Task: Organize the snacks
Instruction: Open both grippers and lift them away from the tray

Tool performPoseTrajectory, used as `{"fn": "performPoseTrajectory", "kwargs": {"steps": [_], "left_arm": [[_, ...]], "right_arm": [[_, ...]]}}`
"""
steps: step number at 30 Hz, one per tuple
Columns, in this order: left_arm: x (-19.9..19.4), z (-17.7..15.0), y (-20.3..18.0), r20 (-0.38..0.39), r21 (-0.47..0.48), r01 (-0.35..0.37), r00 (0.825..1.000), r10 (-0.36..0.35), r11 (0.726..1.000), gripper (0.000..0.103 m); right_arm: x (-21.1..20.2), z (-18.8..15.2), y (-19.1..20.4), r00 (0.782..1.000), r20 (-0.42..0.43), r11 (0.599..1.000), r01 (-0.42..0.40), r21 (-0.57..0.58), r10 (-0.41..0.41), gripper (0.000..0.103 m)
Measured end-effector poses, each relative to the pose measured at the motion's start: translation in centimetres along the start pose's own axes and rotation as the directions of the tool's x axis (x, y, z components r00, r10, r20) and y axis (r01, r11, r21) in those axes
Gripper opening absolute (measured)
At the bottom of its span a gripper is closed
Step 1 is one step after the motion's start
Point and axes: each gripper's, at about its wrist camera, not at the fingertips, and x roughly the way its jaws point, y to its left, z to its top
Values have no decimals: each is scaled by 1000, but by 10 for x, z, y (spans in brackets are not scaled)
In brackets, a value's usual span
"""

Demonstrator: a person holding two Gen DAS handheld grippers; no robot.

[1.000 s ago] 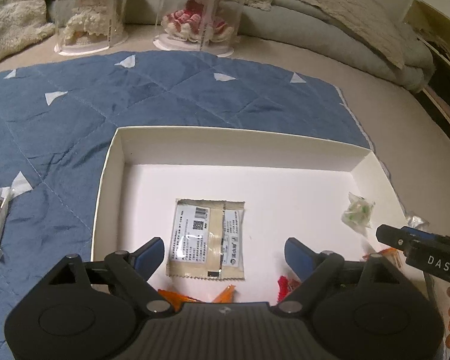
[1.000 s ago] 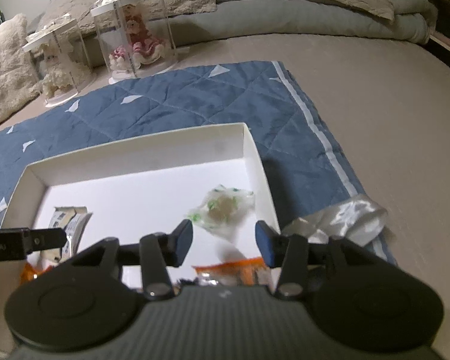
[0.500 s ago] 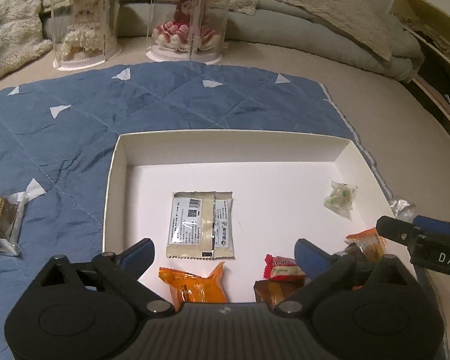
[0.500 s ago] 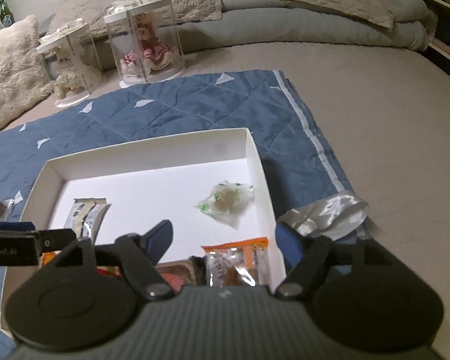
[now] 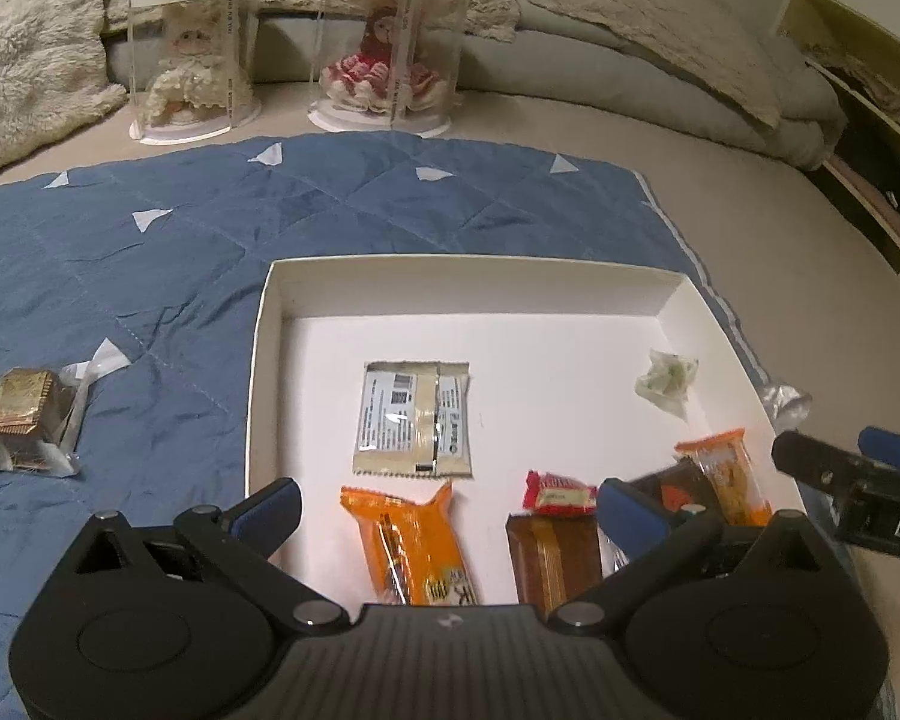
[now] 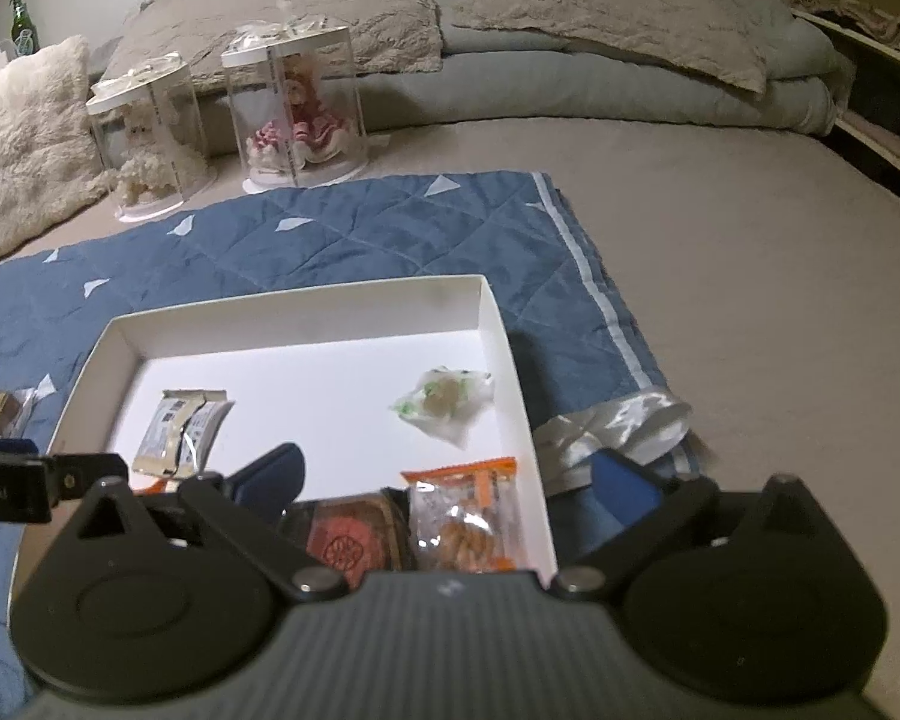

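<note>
Six wrapped snacks lie in the white box [image 5: 258, 360]; a gold-foil snack [image 5: 21, 420] remains on the blue quilt [image 5: 150, 276]. Left gripper [image 5: 450, 507] and right gripper [image 6: 450, 480] have just opened wide, both empty.

A home bedroom, judging by the furnishings. Wide bed [image 6: 720, 228] in beige sheeting, with quilted pillows [image 6: 606, 6] stacked on folded grey bedding [image 6: 570, 84] along the far side. Fluffy cream cushion [image 6: 24, 138] at the left. Blue quilted blanket [image 5: 270, 228] spread flat over the mattress. Two clear display cases holding dressed dolls, one in cream [image 5: 192, 66] and one in red [image 5: 390, 54], standing side by side near the pillows. Green glass bottle [image 6: 21, 30] in the far left corner; wooden shelving [image 5: 870, 138] along the right edge.
</note>
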Motion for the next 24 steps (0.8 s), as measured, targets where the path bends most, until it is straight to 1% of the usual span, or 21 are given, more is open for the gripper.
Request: {"fn": "performPoseTrajectory", "kwargs": {"steps": [7, 11, 17, 24], "left_arm": [[-16, -7, 1, 14, 4, -1, 1000, 1, 1000, 103], [-25, -9, 9, 20, 8, -17, 1000, 17, 1000, 103], [-43, -10, 37, 42, -24, -45, 998, 46, 999, 103], [-63, -12, 75, 59, -57, -93, 994, 96, 994, 103]], "right_arm": [[-19, -4, 6, 1000, 23, 1000, -8, -9, 9, 103], [-23, -6, 13, 1000, 23, 1000, -12, -12, 13, 103], [-28, -5, 27, 999, 34, 999, -33, -10, 33, 103], [-31, -1, 63, 996, 43, 996, -79, -38, 81, 103]]}}
